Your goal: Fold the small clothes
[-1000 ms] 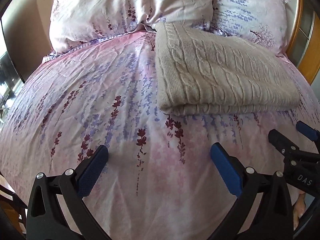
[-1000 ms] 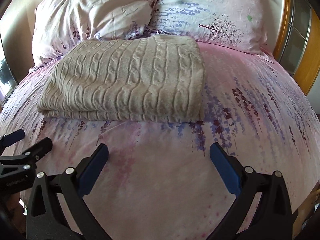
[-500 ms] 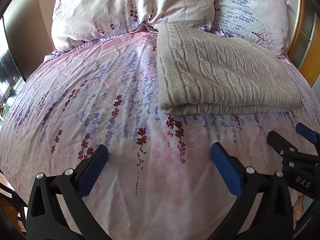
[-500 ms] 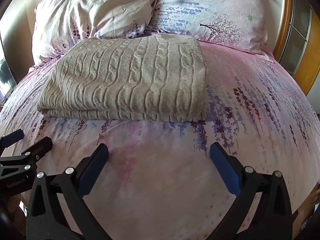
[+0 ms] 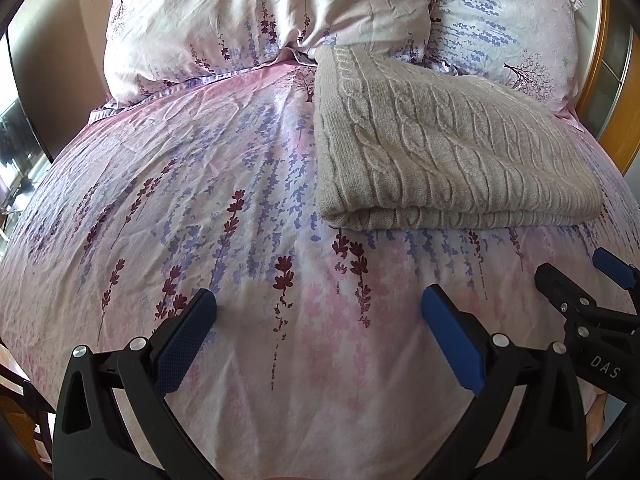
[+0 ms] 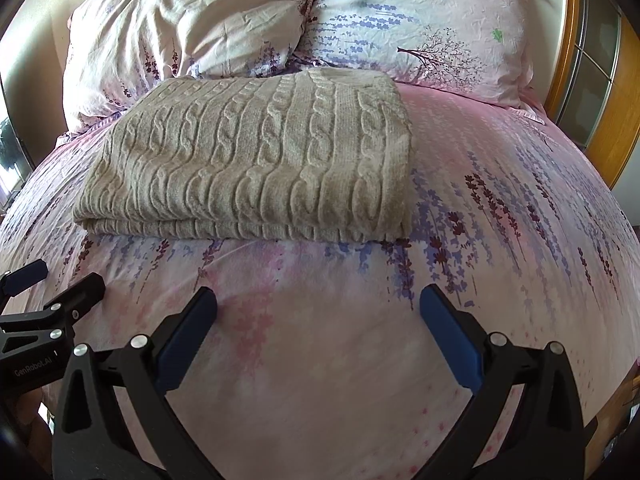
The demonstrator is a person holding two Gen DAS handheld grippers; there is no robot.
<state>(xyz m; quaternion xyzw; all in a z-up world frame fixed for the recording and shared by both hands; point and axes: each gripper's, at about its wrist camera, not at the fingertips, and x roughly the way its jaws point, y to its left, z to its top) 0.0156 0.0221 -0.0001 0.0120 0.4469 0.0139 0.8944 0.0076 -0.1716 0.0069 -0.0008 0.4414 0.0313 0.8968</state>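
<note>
A beige cable-knit sweater (image 5: 440, 152) (image 6: 256, 164) lies folded into a flat rectangle on the bed, its folded edge facing me. My left gripper (image 5: 318, 306) stands open over the bare sheet, short of the sweater's near left corner and apart from it. My right gripper (image 6: 318, 304) is open too, above the sheet in front of the sweater's near right corner. Nothing sits between either pair of blue pads. Each gripper shows at the other view's side: the right gripper (image 5: 580, 280) and the left gripper (image 6: 52, 284).
The bed has a pink sheet (image 5: 180, 208) (image 6: 520, 208) printed with lavender sprigs. Two pillows (image 5: 260, 20) (image 6: 420, 20) lean behind the sweater. A wooden headboard frame (image 6: 592, 80) rises at the right. A dark window edge (image 5: 20, 128) stands at the left.
Both views have drawn slightly nearer to the sweater, which looks a little larger. Both grippers stay open and empty.
</note>
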